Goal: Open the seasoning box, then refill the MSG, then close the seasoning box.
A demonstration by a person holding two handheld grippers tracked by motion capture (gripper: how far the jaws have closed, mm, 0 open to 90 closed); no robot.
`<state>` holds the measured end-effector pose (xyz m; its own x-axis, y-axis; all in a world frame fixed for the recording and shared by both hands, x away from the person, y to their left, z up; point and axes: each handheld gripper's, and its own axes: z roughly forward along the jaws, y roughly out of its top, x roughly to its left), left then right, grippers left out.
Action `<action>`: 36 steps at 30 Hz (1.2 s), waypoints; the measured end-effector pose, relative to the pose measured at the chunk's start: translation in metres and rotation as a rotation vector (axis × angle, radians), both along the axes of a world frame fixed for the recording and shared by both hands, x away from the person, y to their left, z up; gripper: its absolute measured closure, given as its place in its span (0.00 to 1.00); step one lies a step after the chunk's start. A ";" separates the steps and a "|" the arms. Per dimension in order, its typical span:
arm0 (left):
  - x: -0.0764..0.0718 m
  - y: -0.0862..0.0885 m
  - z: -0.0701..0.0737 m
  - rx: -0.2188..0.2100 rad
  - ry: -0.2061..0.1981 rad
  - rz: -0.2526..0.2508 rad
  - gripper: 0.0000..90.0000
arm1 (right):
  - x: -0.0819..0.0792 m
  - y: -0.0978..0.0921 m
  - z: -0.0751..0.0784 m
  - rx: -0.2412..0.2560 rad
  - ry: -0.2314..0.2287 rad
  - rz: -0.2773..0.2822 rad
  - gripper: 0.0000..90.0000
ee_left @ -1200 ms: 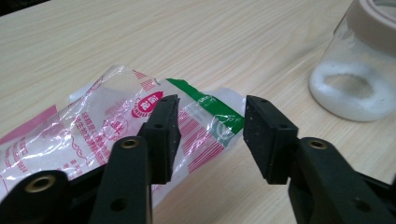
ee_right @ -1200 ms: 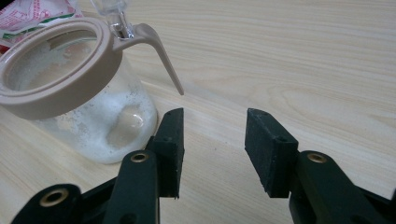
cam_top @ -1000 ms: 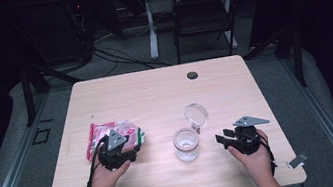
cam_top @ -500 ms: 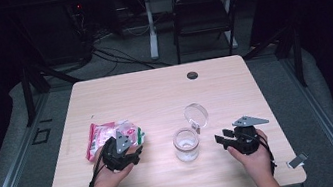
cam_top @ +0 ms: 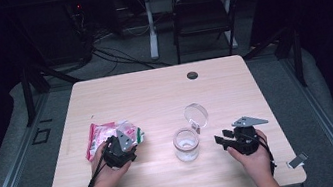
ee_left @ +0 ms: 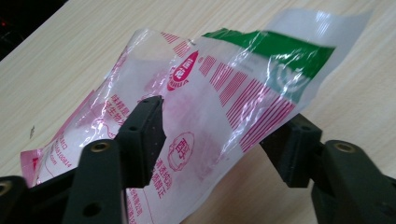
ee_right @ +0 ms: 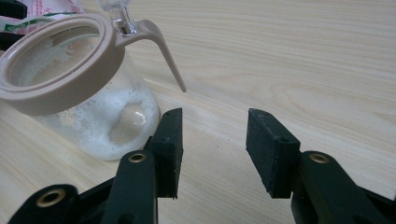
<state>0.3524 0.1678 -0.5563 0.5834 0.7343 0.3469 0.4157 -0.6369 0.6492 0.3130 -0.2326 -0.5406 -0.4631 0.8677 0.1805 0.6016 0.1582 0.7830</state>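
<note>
Wooden table (cam_top: 155, 100), packet (ee_left: 210, 107) partly behind left gripper (ee_left: 219, 140).

A pale wood-grain surface (cam_top: 155, 100) is carrying everything here, standing on a grey floor (cam_top: 320, 115). A dark round cap (cam_top: 192, 75) is sitting in the surface near its far edge. A crinkled plastic packet (cam_top: 105, 133), printed in pink with a green end, is lying toward the left side, one end tilting up off the wood. Near the middle, a clear glass jar (cam_top: 186, 143) with a tan rim is standing upright, its hinged lid (cam_top: 196, 115) standing open and white grains lying inside.
</note>
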 end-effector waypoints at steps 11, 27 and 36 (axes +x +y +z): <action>0.010 0.007 -0.005 -0.022 0.021 0.068 0.63 | -0.003 -0.002 0.000 0.001 -0.002 -0.009 0.63; 0.023 0.010 -0.011 -0.078 0.025 0.117 0.75 | -0.011 -0.010 -0.001 0.003 -0.002 -0.038 0.62; 0.028 0.016 -0.008 -0.135 0.043 0.138 0.91 | -0.014 -0.014 -0.003 0.017 0.010 -0.049 0.62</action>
